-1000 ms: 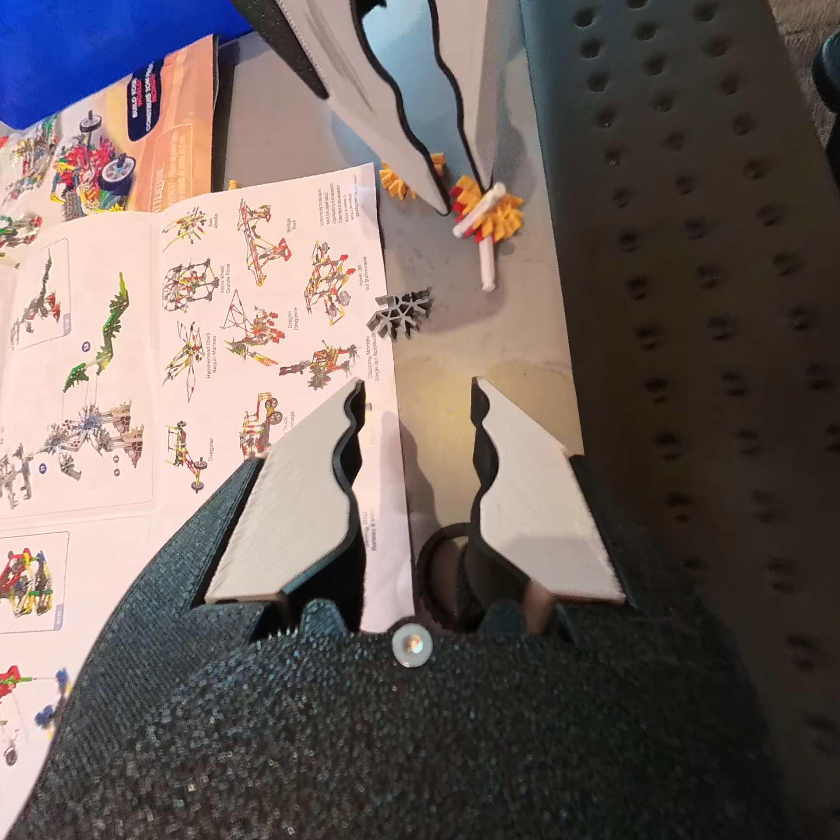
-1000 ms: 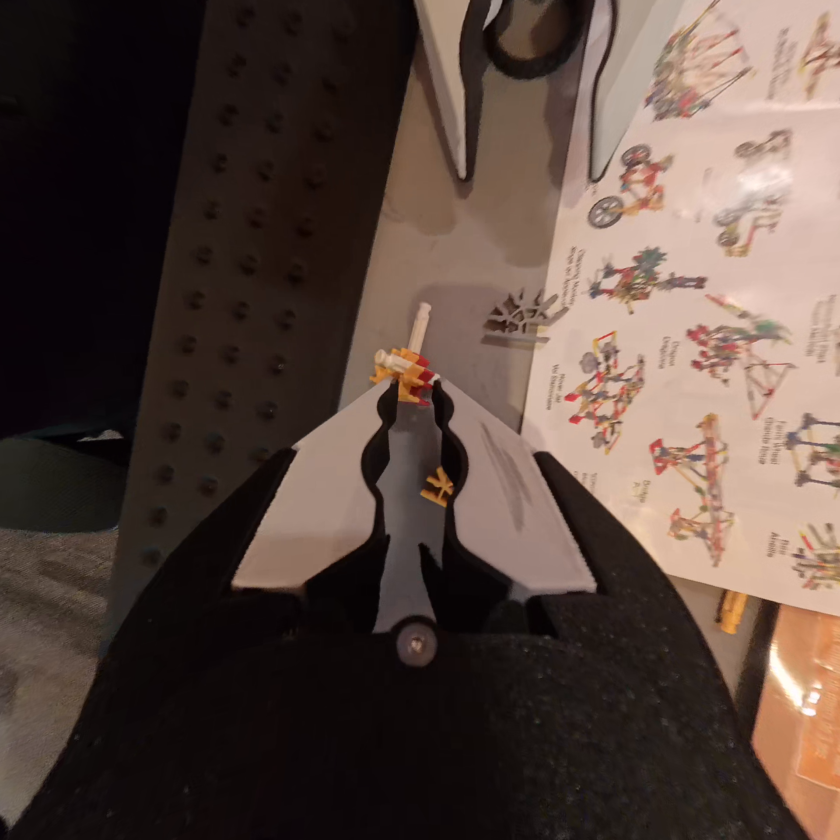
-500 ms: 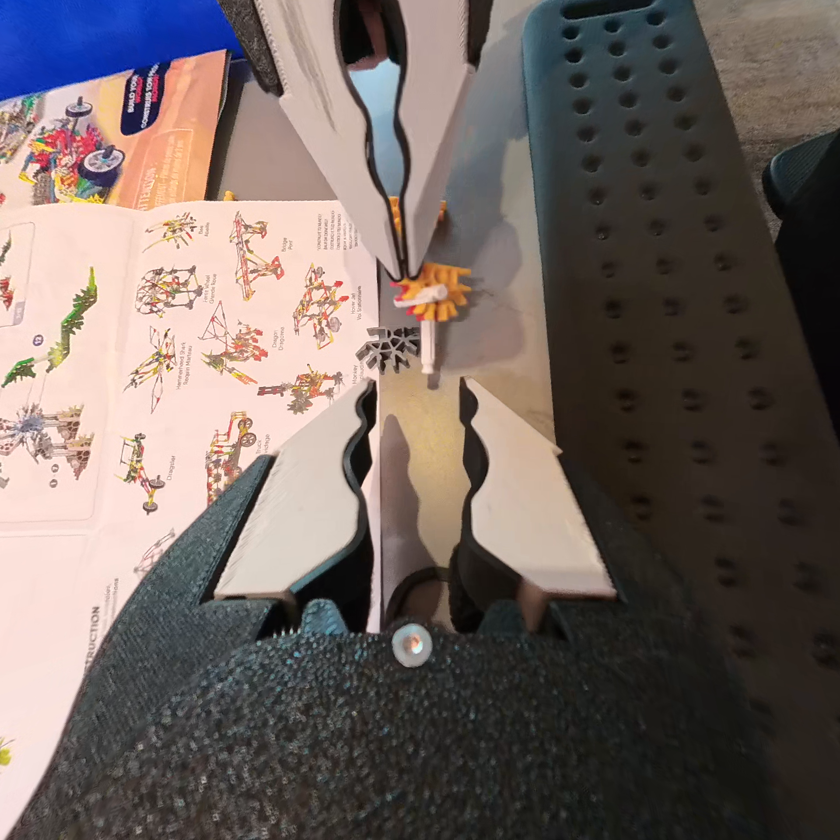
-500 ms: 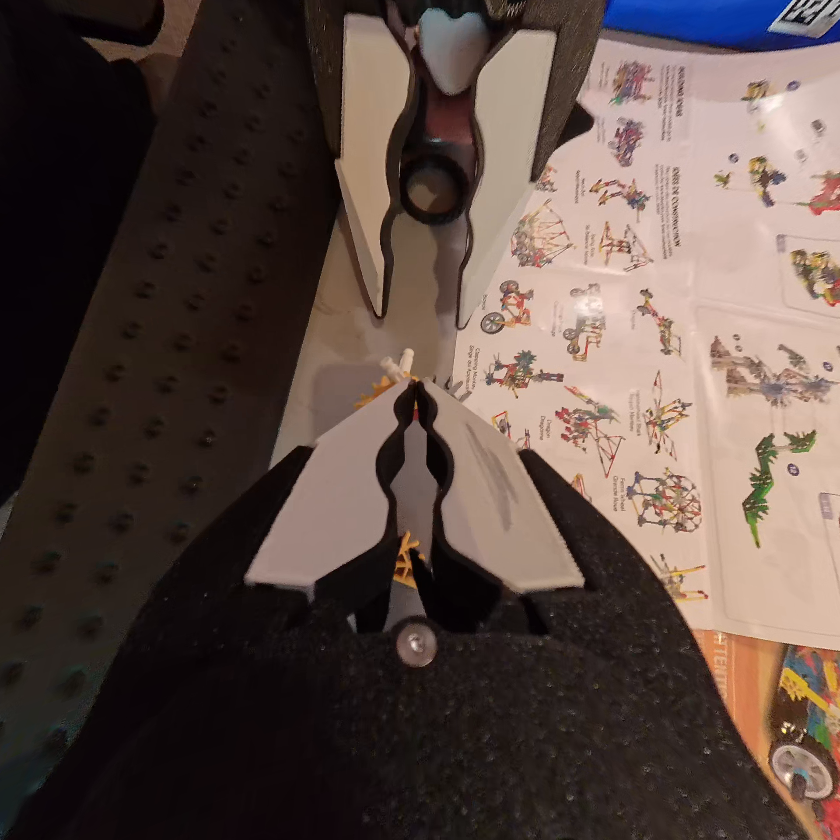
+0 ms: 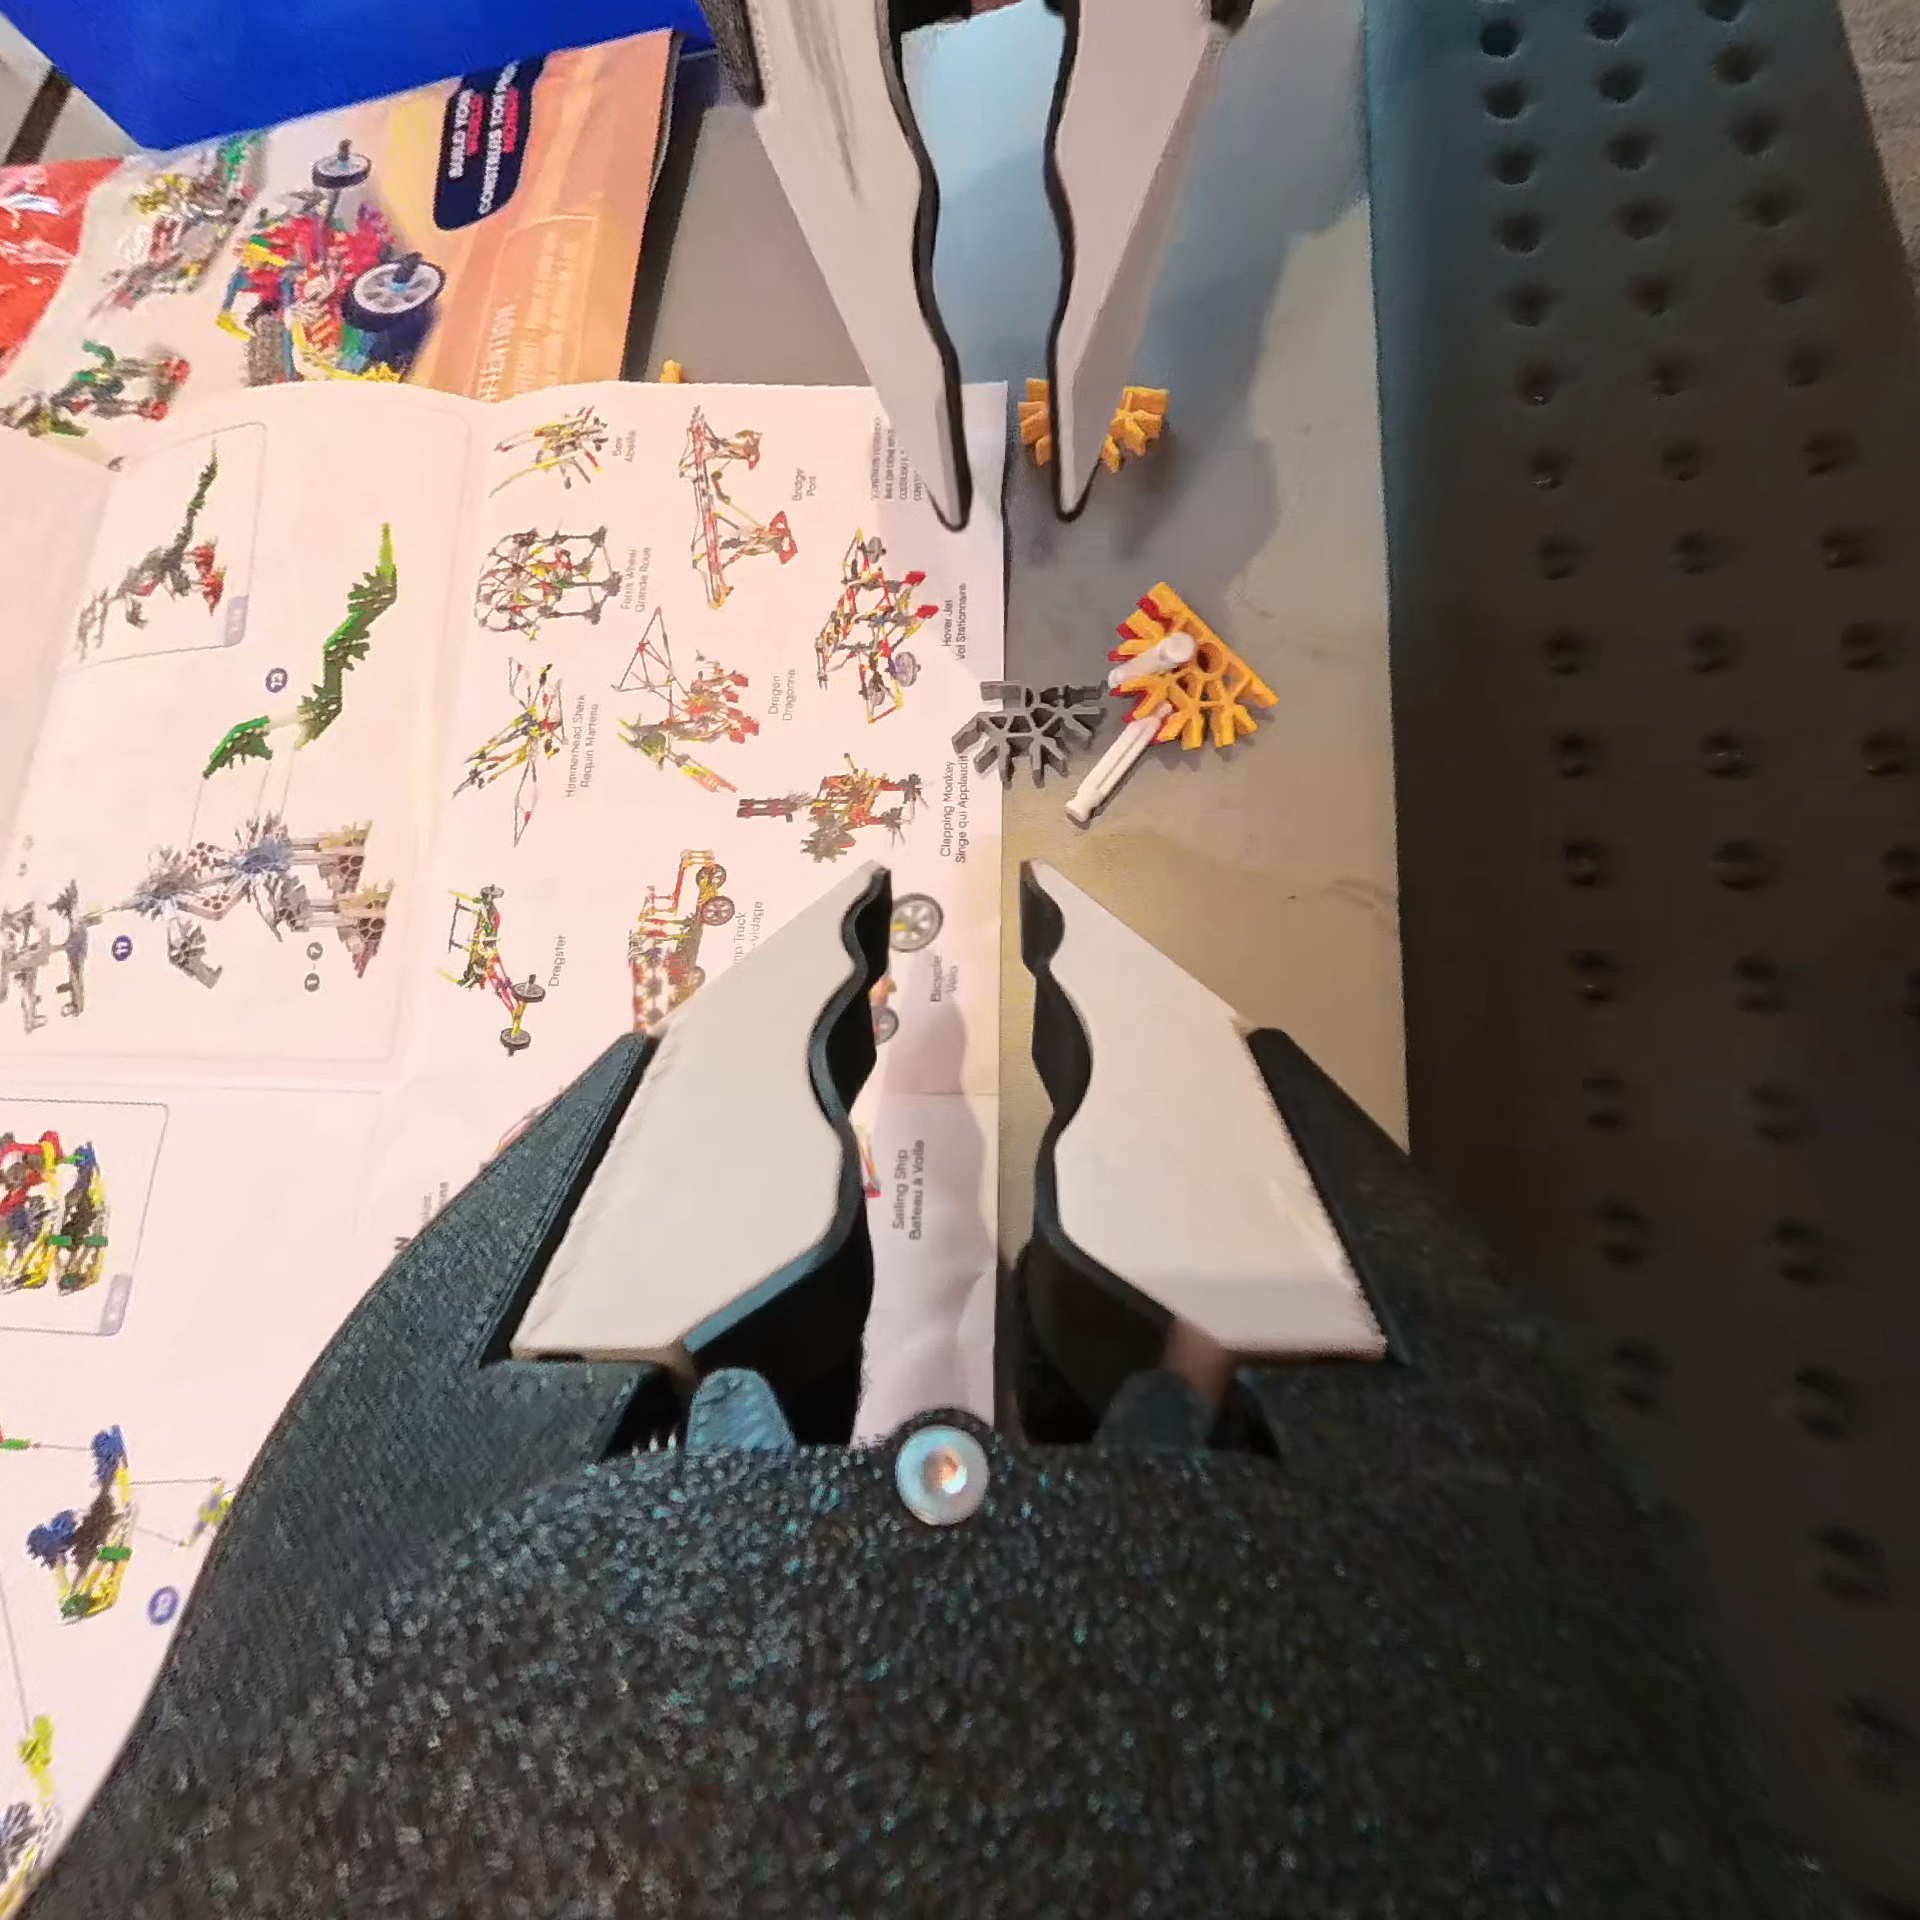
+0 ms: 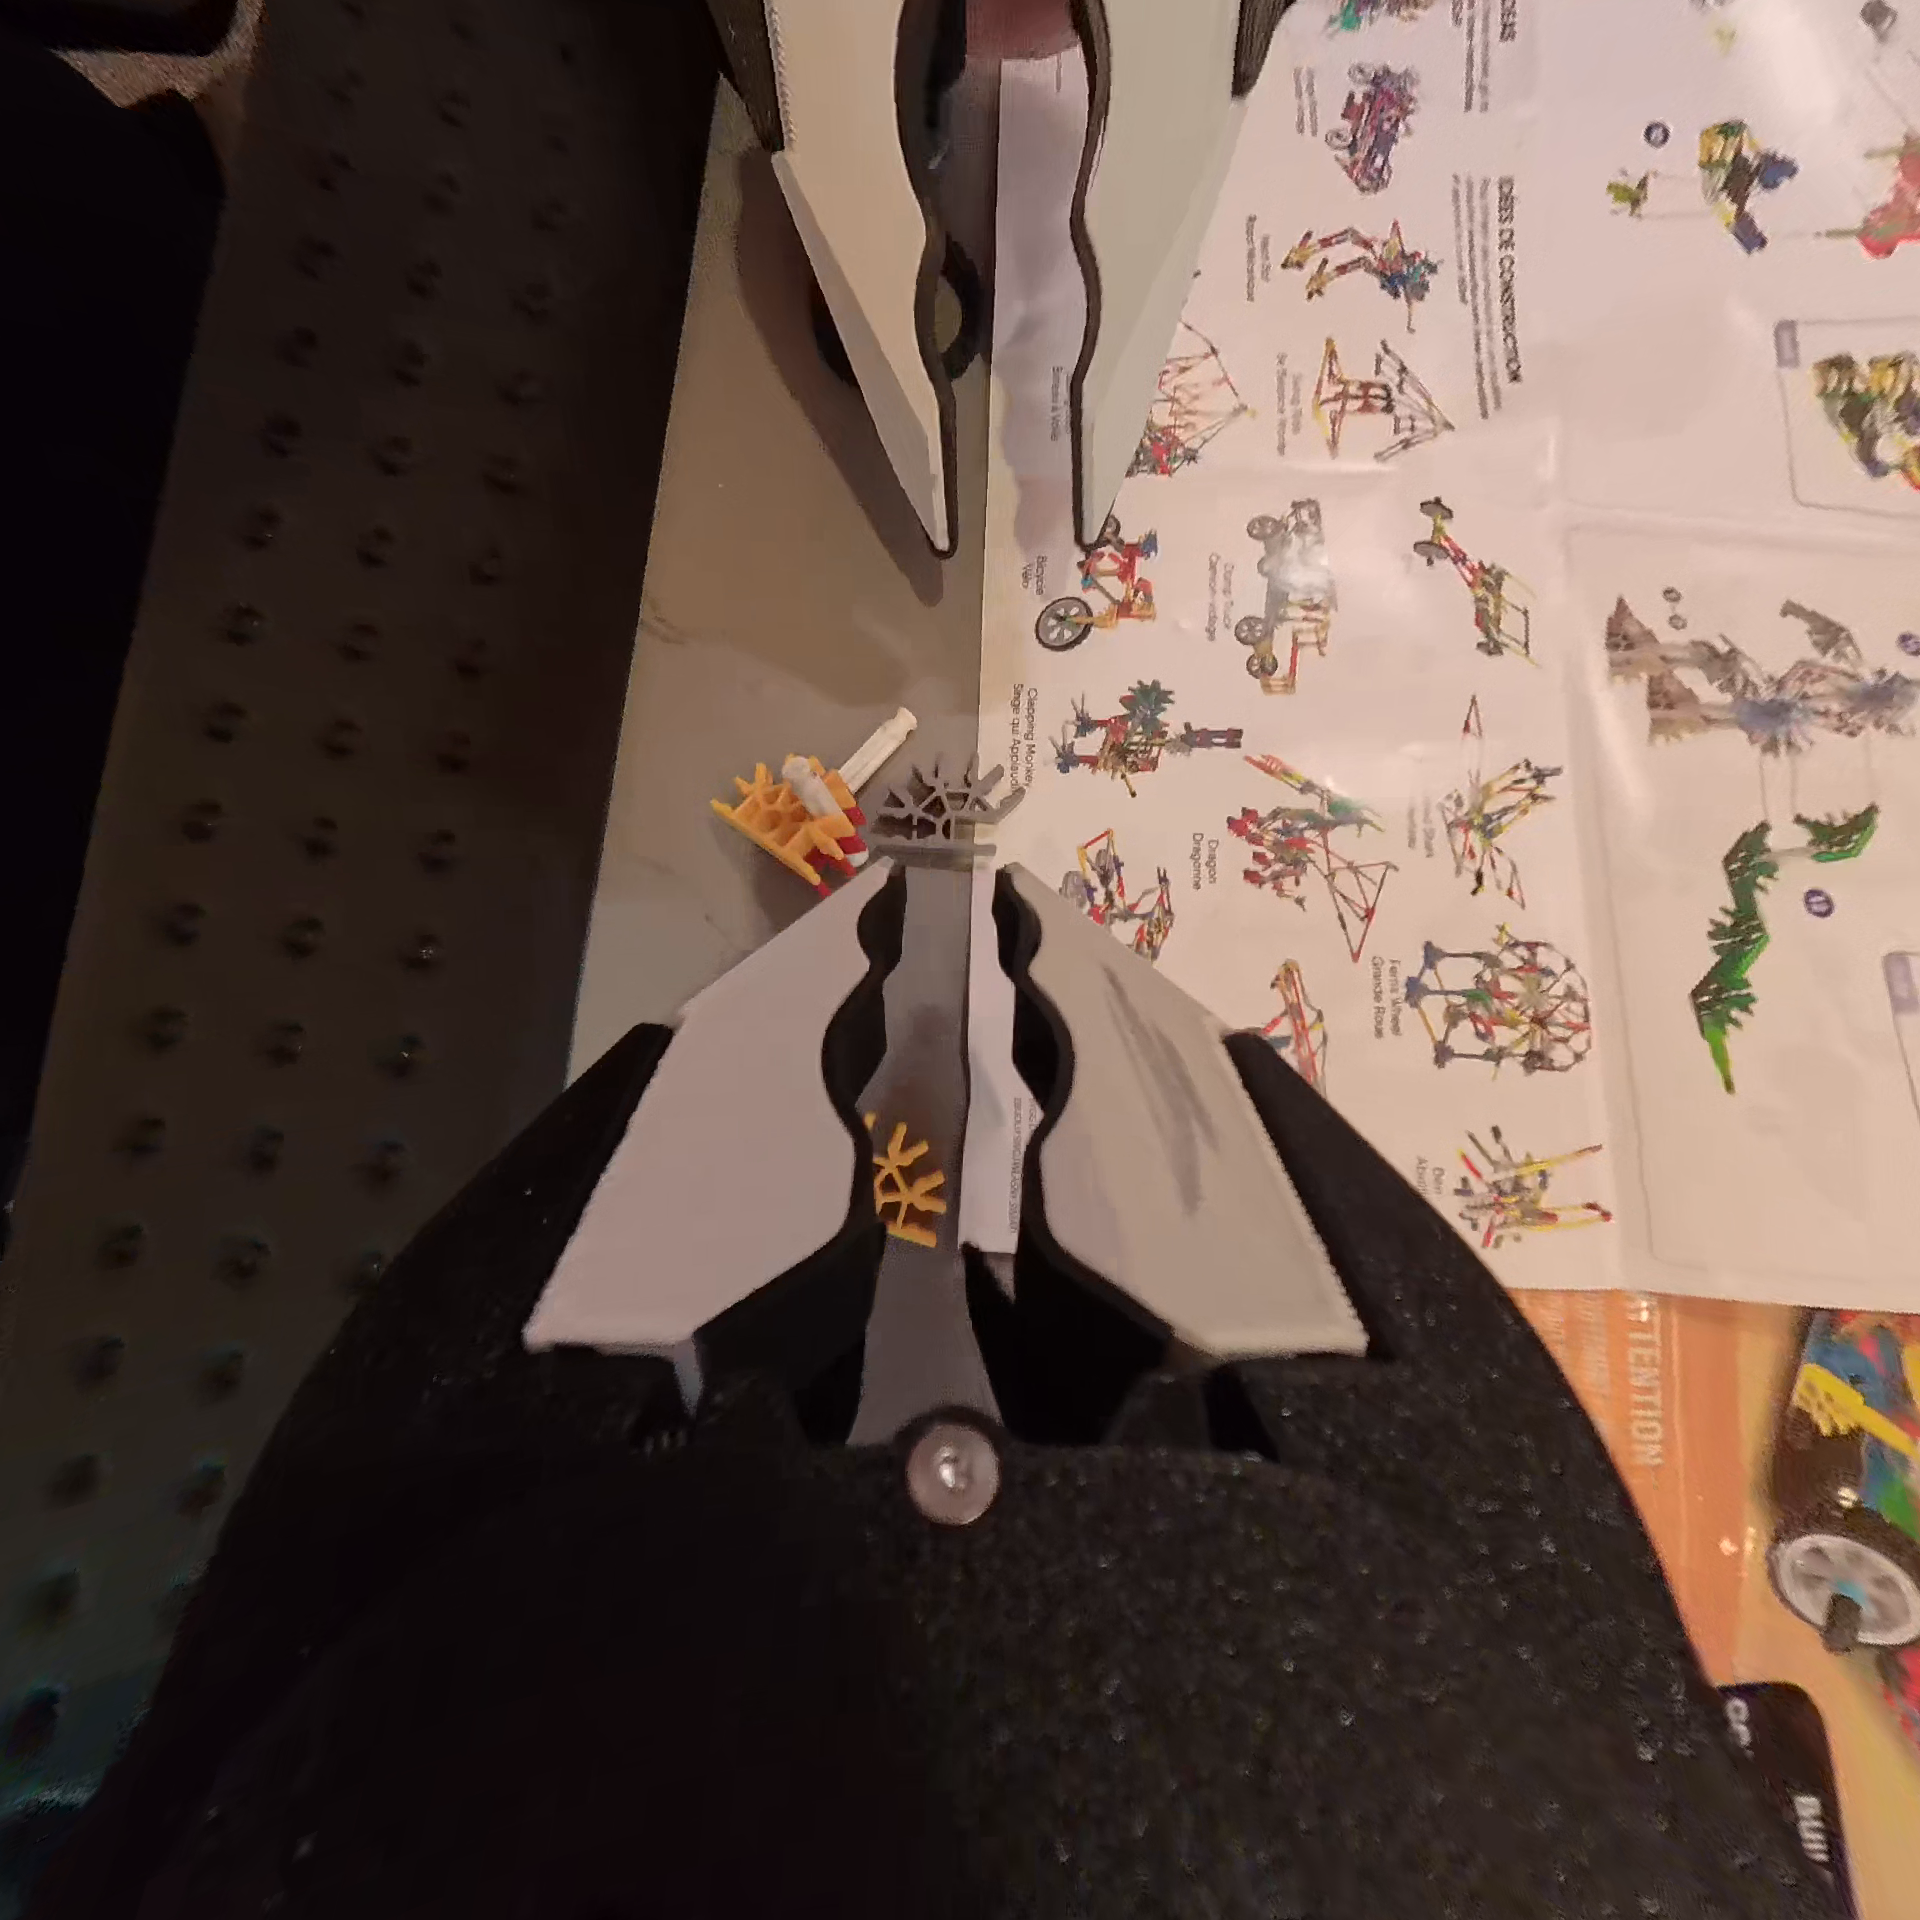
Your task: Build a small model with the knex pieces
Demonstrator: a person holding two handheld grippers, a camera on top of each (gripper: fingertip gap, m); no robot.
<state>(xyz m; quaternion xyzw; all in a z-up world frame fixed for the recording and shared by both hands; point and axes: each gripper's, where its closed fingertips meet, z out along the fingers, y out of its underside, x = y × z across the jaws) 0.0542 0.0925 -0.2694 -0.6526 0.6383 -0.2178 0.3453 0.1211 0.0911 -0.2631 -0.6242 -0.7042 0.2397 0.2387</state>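
Note:
A yellow-and-red connector cluster with a white rod (image 5: 1195, 681) lies on the grey table, touching a grey snowflake connector (image 5: 1029, 727) at the instruction sheet's edge. My left gripper (image 5: 956, 875) is open and empty, a short way before both pieces. My right gripper (image 6: 948, 881) is open and empty, its tips just short of the grey connector (image 6: 940, 810), with the cluster (image 6: 795, 816) to its left. A loose yellow connector (image 6: 904, 1184) lies on the table under the right gripper's fingers. The two grippers face each other; the right gripper (image 5: 1010, 511) shows in the left wrist view.
A white instruction sheet (image 5: 520, 727) with model pictures covers the table's left part. An orange booklet (image 5: 499, 239) and a blue box (image 5: 312, 52) lie beyond it. A dark perforated mat (image 5: 1662, 727) borders the table on the other side. My right fingertips sit around 8 cm from my left ones.
My right gripper has opened and let go of the yellow-and-red cluster, which now lies beside the grey connector. The right gripper has drawn back a little.

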